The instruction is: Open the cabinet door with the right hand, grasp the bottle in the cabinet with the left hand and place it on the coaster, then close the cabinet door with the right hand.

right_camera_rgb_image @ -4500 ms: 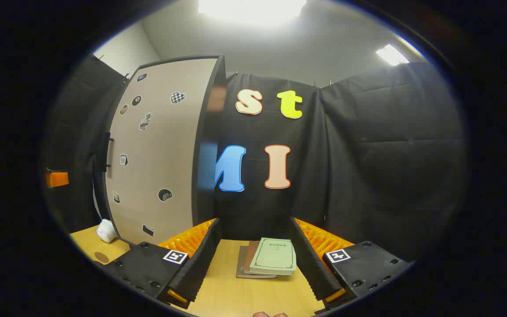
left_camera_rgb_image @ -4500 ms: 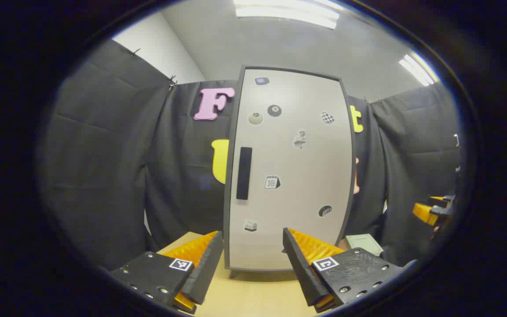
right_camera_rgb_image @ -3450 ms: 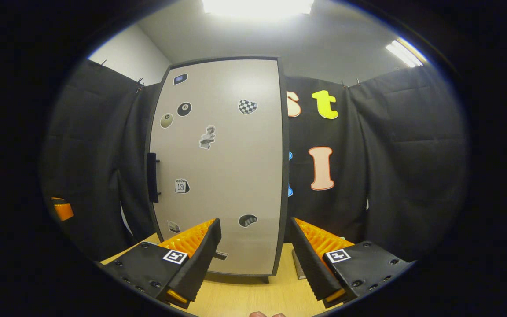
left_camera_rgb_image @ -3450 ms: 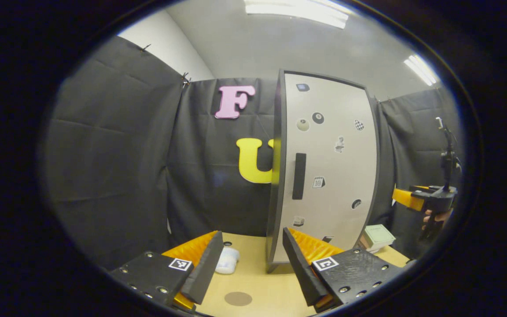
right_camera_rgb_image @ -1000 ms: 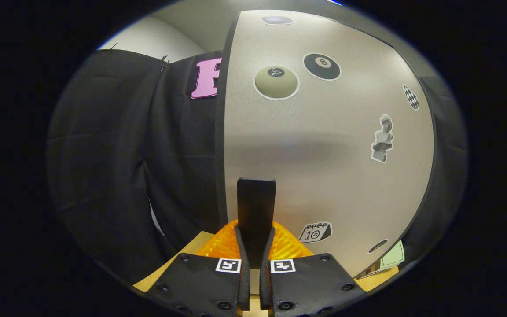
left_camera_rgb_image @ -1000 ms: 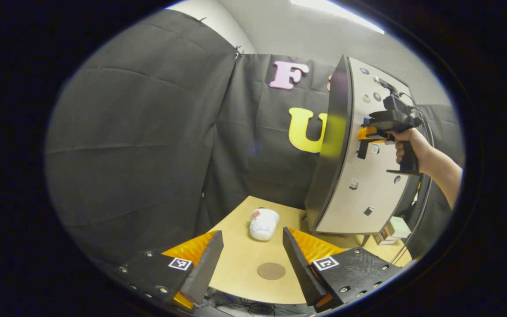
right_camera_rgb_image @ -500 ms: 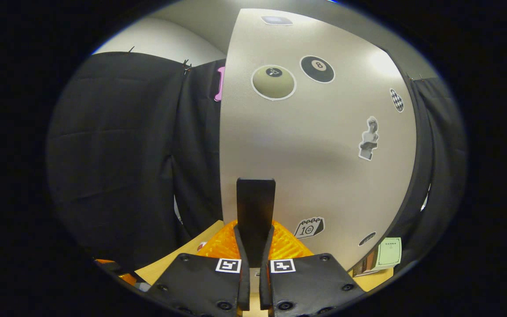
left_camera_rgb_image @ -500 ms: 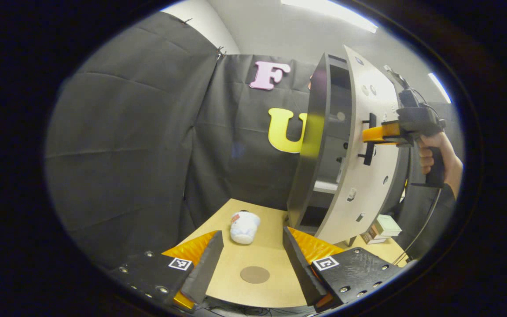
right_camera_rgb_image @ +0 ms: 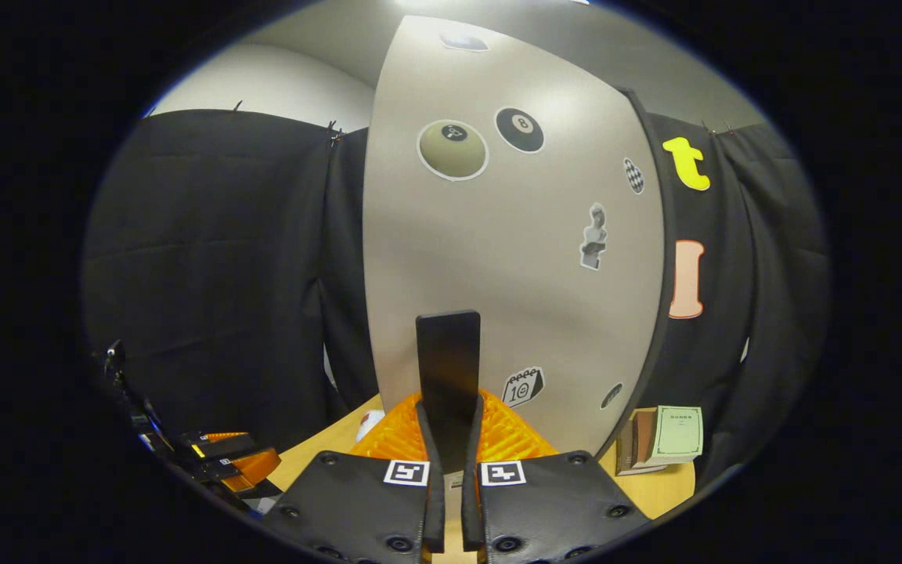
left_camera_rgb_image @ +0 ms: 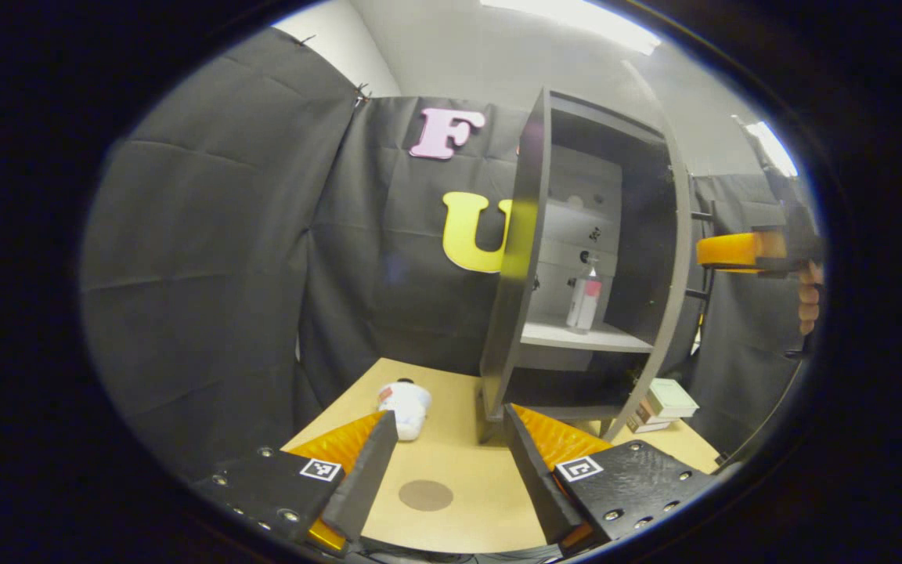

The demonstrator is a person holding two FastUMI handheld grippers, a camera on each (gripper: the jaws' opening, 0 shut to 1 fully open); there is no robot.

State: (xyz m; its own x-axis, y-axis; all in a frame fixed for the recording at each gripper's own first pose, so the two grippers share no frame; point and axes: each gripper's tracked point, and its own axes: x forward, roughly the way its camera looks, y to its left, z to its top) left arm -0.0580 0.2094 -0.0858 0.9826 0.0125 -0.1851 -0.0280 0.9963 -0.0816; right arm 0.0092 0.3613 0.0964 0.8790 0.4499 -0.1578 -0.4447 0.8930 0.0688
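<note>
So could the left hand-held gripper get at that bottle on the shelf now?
Probably yes. The cabinet door is swung wide, the bottle stands alone near the shelf's front, and the left hand-held gripper is open.

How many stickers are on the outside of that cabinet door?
6 in the right gripper view: one at the top edge, two billiard balls, a checkered one, a statue, a calendar. The dark mark is unclear; the handle may hide more.

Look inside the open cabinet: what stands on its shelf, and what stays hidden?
Inside the cabinet, one bottle stands upright on the pale shelf. The space below the shelf is dark, so its contents cannot be told.
</note>
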